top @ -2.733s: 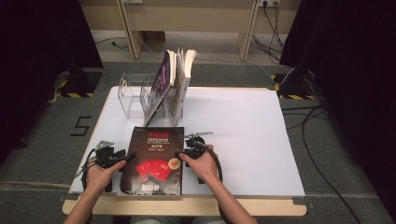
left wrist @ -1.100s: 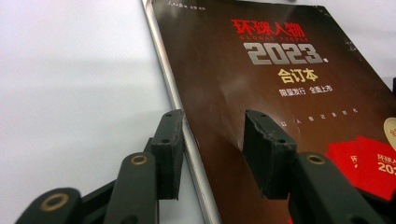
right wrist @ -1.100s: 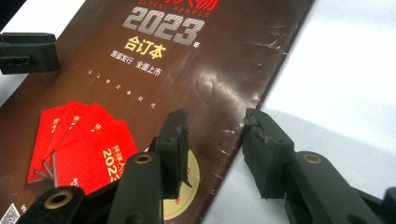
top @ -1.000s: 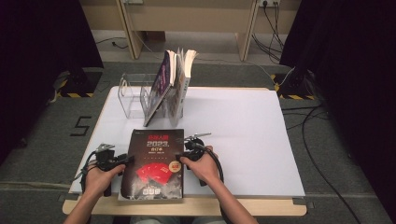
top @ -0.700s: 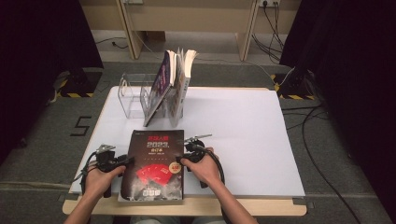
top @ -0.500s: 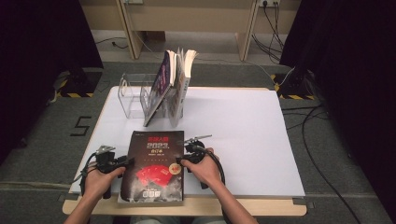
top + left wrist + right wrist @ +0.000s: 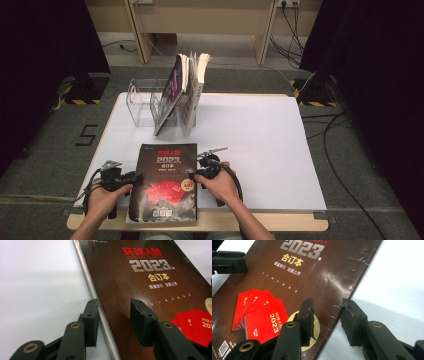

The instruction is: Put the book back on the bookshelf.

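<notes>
While the dark book point(image 7: 164, 182) with "2023" on its cover lies flat at the near edge of the white table point(image 7: 260, 135), both grippers sit at its long sides with jaws apart, nothing clamped. The left gripper point(image 7: 113, 315) straddles the book's spine edge, one jaw over the table and one over the cover, and the right gripper point(image 7: 327, 315) does the same on the opposite edge. Further back, a clear rack point(image 7: 142, 102) holds a few upright books point(image 7: 185, 87).

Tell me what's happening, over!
Left gripper open, straddling the dark brown glossy book's spine edge. Right gripper open astride its opposite edge. Book flat on white table. Nothing blocking.
</notes>
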`<action>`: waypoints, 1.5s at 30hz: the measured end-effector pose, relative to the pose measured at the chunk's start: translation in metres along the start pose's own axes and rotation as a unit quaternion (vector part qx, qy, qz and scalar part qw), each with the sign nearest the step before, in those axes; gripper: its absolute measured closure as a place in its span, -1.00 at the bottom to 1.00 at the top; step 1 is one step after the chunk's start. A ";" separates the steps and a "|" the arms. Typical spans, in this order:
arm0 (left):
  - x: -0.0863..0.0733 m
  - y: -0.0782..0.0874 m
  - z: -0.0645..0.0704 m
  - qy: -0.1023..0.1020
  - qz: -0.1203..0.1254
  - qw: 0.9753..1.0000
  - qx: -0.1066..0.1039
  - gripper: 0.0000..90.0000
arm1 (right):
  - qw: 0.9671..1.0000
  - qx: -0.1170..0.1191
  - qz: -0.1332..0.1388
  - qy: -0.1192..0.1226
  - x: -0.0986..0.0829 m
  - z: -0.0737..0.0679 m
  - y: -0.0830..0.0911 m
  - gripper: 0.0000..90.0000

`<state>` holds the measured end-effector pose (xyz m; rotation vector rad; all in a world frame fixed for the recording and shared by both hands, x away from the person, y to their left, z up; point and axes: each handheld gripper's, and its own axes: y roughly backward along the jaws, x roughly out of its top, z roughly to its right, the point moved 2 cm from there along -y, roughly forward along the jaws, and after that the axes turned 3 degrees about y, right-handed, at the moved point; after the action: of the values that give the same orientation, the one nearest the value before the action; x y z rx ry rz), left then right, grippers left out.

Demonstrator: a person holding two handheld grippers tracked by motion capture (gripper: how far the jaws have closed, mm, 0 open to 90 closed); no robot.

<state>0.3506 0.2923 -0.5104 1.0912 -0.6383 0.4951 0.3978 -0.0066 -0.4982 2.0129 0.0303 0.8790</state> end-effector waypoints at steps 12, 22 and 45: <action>0.017 0.005 -0.016 0.034 0.019 0.999 -0.005 0.43 | 0.999 0.005 0.018 -0.032 0.012 0.017 0.002 0.54; 0.027 -0.010 -0.023 -0.013 -0.012 0.998 0.058 0.86 | 0.997 -0.054 0.047 -0.029 0.053 0.047 -0.001 0.72; 0.025 -0.013 -0.021 -0.019 -0.020 0.998 0.051 0.98 | 0.996 -0.074 0.042 0.000 0.088 0.057 -0.044 0.53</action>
<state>0.3821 0.3084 -0.5080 1.2108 -0.6290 0.4764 0.5106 0.0075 -0.4998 1.8861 -0.1167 0.9083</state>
